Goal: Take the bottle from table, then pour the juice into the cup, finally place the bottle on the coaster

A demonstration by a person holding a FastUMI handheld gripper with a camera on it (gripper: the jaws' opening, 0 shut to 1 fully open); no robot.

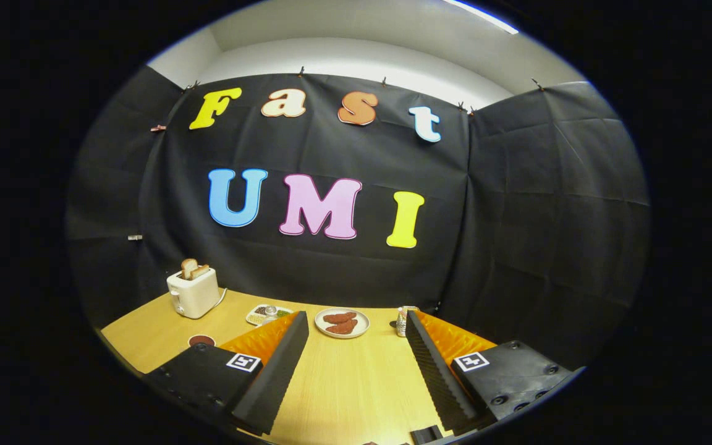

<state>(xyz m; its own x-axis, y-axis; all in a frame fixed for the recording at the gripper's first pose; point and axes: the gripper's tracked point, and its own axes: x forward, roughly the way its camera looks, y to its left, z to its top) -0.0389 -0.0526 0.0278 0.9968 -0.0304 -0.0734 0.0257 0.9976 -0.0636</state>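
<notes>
Here the tool (356,346) hangs with fingers spread apart, gripping nothing, over the light wooden table (343,383). Beyond the right fingertip stands a small bottle (403,320); a round dark coaster (201,340) lies beside the left finger.

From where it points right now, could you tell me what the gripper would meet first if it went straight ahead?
Likely the plate of brown food pieces, just beyond the open gripper, though depth is uncertain. Bare table lies between the fingers.
</notes>
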